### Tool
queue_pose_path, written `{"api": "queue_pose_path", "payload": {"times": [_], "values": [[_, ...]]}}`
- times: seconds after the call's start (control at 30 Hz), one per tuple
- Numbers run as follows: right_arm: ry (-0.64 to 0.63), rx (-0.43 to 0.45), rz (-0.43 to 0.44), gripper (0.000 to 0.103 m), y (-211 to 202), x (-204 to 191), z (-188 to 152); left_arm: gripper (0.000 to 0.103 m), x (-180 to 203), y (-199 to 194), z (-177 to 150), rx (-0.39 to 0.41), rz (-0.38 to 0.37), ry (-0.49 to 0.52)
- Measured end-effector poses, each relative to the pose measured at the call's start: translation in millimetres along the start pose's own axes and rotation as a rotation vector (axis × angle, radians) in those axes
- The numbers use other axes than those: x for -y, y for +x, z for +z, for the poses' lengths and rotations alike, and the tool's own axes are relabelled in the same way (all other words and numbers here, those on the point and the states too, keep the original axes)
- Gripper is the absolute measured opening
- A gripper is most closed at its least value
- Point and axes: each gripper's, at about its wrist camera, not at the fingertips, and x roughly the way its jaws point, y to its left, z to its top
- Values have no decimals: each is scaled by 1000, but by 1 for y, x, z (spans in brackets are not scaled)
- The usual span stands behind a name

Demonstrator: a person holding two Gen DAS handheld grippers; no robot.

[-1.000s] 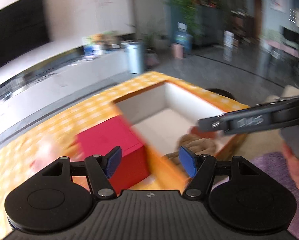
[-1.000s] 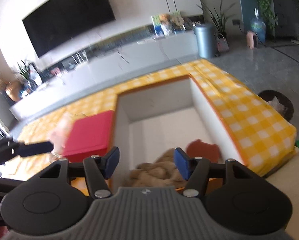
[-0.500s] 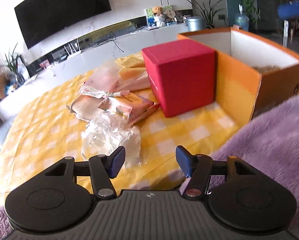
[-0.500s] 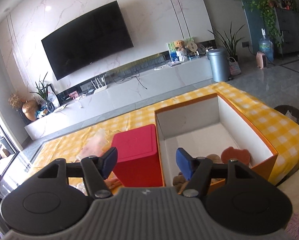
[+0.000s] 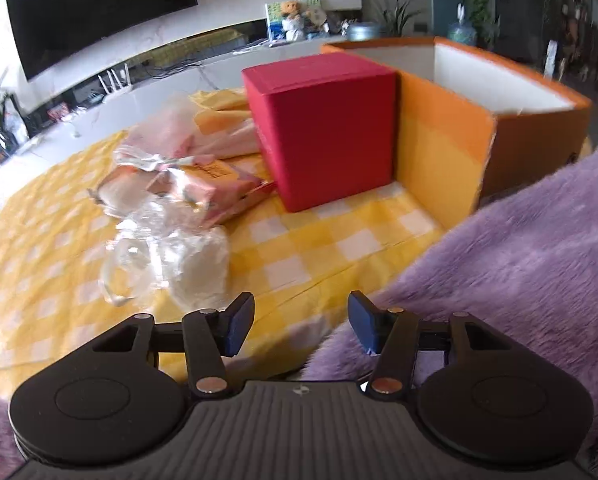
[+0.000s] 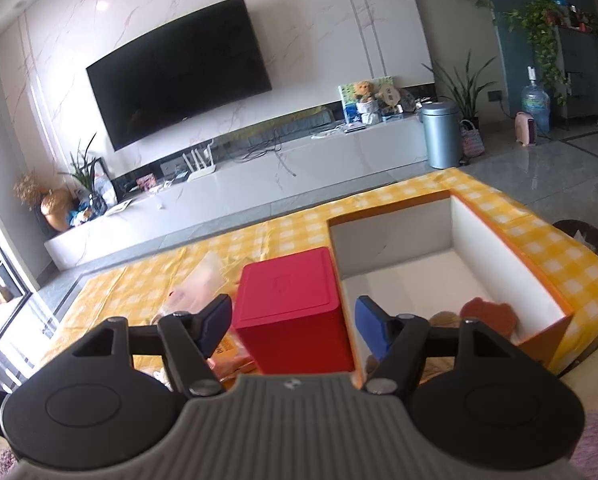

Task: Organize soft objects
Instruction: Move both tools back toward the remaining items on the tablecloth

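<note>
Left hand-held gripper (image 5: 301, 326): it is hovering low over the near edge of the surface (image 5: 299, 248) with its jaws spread wide and nothing between them.
Right hand-held gripper (image 6: 293, 326): it is hanging higher up, above the red box (image 6: 295, 304), jaws likewise parted and empty.
Soft things waiting: a clear-wrapped white bundle (image 5: 179, 256) is lying just ahead of the left fingertips, with a pink packet (image 5: 203, 184) and a crinkled bag (image 5: 179, 128) piled behind it, the packet's far end reaching the red box (image 5: 323, 128).
Soft things stored: a brown plush (image 6: 445, 320) and a reddish piece (image 6: 487, 310) are sitting in the near corner of the orange bin (image 6: 511, 280).
Risk, wrapper: the bundle's film is looking loose and slippery, so a pinch on film alone is likely pulling the wrap free and leaving the contents behind.
Risk, pile: the three bags are overlapping, so lifting one is probably dragging a neighbour along.
Risk, red box: it is standing against the bin's wall, between the pile and the bin, so a low carry is likely clipping it.
Risk, purple fabric (image 5: 519, 260): it is crowding the left gripper's right finger and could be snagging as the jaws are closing.
Risk, bin rim: a trailing bag end may be catching the bin's near wall and spilling outside.
</note>
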Motion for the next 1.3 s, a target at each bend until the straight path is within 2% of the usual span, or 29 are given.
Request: {"api": "queue_pose_path", "payload": {"times": [0.13, 0.33, 0.43, 0.57, 0.67, 0.8, 0.87, 0.93, 1.0, 1.07, 1.17, 1.3], "values": [[-49, -6, 5, 68, 7, -13, -3, 58, -23, -12, 9, 74, -13, -140], [-77, -55, 7, 68, 27, -26, -13, 58, -60, -18, 16, 60, -3, -297], [-91, -74, 10, 68, 38, -34, -16, 58, -66, -16, 18, 20, 8, -312], [-104, -88, 21, 68, 47, -41, -19, 58, -57, -10, 7, -27, -35, -279], [-100, -100, 16, 68, 51, -42, -21, 58, -41, -10, -2, -17, -17, -200], [-73, -95, -2, 68, 51, -33, -20, 58, -34, -5, -5, -26, -23, -187], [-54, -91, -13, 68, 50, -28, -18, 58, -27, -7, -6, -20, 0, -150], [-37, -83, -16, 68, 47, -23, -16, 58, -22, -8, -6, -12, -17, -136], [-32, -73, -20, 68, 43, -20, -16, 57, -21, -10, -6, -6, -65, -156], [-32, -71, -22, 68, 40, -17, -17, 53, -24, -14, -5, 33, -102, -189], [-28, -72, -18, 68, 38, -13, -20, 52, -41, -27, 2, 110, -90, -296], [-45, -86, -12, 68, 41, -13, -26, 52, -64, -40, 15, 140, -38, -374]]}}
